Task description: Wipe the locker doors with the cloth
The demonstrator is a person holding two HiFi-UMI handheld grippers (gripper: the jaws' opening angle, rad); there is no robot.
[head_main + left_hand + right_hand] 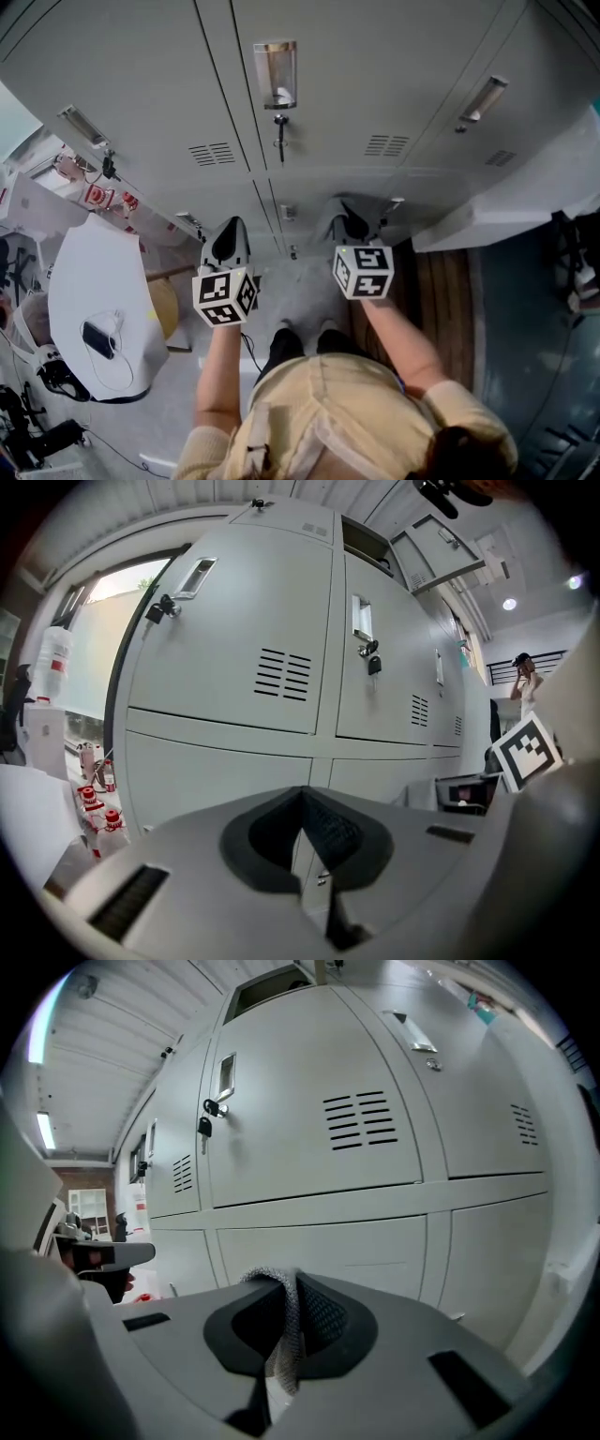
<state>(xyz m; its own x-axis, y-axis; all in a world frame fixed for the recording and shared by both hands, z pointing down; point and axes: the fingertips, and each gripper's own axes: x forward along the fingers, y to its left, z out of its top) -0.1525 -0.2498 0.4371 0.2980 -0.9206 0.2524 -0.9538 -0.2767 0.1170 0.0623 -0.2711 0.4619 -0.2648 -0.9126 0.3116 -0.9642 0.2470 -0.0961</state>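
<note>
I hold two grippers up before the grey lockers. My left gripper (pixel 302 834) is clenched on nothing, its jaws pressed together. My right gripper (pixel 284 1321) is clamped on the one cloth (pixel 277 1344), a grey knitted fold pinched between its jaws, clear of the doors. Above stand three upper locker doors (pixel 375 56), each with one handle (pixel 276 73); keys (pixel 279 139) hang at two of them

I'm seeing the locker doors (pixel 375 75) showing pale grey, with dark slotted vents. The cloth (pixel 284 1349) is showing a grey-and-white knitted weave. The left tongs (pixel 302 817) and right tongs (pixel 291 1293) are showing light grey shells, black pads and black-and-white square markers. At nine o'clock in the head view, the desk (pixel 89 281) is looking white.
</note>
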